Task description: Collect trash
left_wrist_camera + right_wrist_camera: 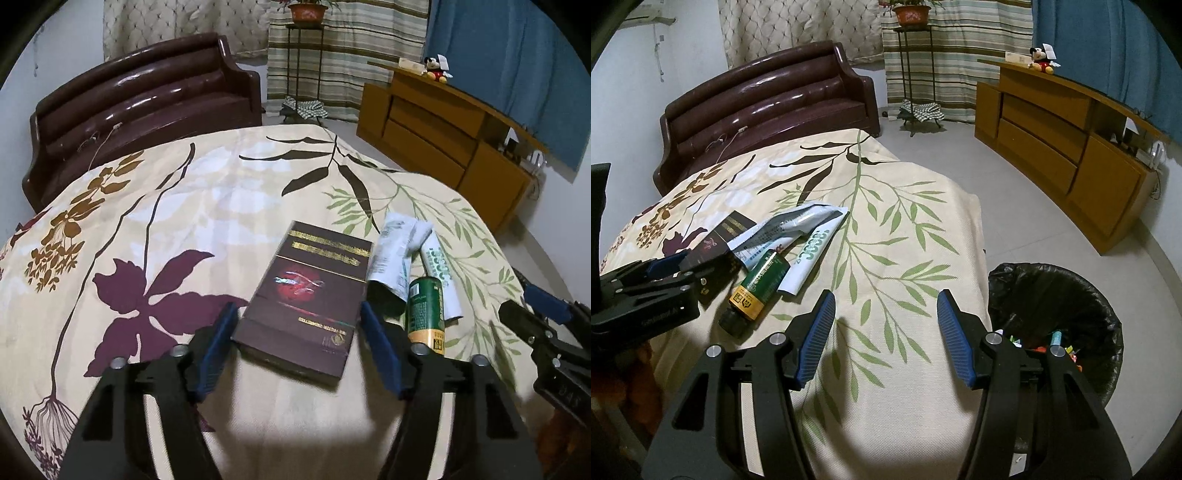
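Observation:
A dark maroon flat box (310,295) lies on the floral bedspread (147,206). My left gripper (297,325) has its blue pads against the two long sides of the box's near end. To the right of the box lie a green and gold tube (424,314), a crumpled white wrapper (391,254) and a white toothpaste tube (439,269). In the right wrist view my right gripper (886,332) stands open over bare bedspread (886,229), nothing between its fingers. The green tube (757,291) and the wrapper (790,229) lie to its left, beside the left gripper (676,266).
A bin with a black bag (1063,295), holding several colourful scraps, stands on the floor right of the bed. A brown padded headboard (768,99) is at the far end. A wooden cabinet (1071,147) lines the right wall, with a plant stand (916,74) by the curtains.

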A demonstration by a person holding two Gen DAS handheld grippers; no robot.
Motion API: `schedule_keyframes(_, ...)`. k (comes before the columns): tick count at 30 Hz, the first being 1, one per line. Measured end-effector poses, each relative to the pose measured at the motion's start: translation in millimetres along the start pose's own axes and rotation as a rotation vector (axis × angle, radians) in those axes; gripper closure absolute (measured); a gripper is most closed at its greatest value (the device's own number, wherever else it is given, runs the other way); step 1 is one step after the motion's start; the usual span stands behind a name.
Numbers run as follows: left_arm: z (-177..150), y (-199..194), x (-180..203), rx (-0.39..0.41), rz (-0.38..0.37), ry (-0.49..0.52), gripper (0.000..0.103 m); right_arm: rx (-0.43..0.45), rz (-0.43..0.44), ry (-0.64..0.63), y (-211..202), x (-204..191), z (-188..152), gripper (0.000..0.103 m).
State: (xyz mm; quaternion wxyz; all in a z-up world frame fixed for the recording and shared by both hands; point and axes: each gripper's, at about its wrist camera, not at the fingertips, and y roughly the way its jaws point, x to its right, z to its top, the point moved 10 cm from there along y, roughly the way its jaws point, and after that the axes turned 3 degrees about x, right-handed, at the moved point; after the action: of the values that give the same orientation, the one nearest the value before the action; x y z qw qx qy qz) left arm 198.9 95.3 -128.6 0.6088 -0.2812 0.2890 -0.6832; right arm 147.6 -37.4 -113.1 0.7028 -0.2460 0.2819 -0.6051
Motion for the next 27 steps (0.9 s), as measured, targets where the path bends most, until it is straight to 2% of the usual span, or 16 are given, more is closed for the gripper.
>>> schedule_keyframes(6,-4,-8,-1,0.013,0.011,0.010,0.041,0.001,-0.002,0.001,0,0,0,0.047)
schedule_keyframes(15,-16,-27,-24,0.027,0.062,-0.072,0.041,0.002,0.009,-0.007,0,-5,-3,0.047)
schedule_keyframes(27,-28,-46,-67,0.046,0.133,-0.124,0.041,-0.002,0.040,-0.062,-1,-46,-2,0.047)
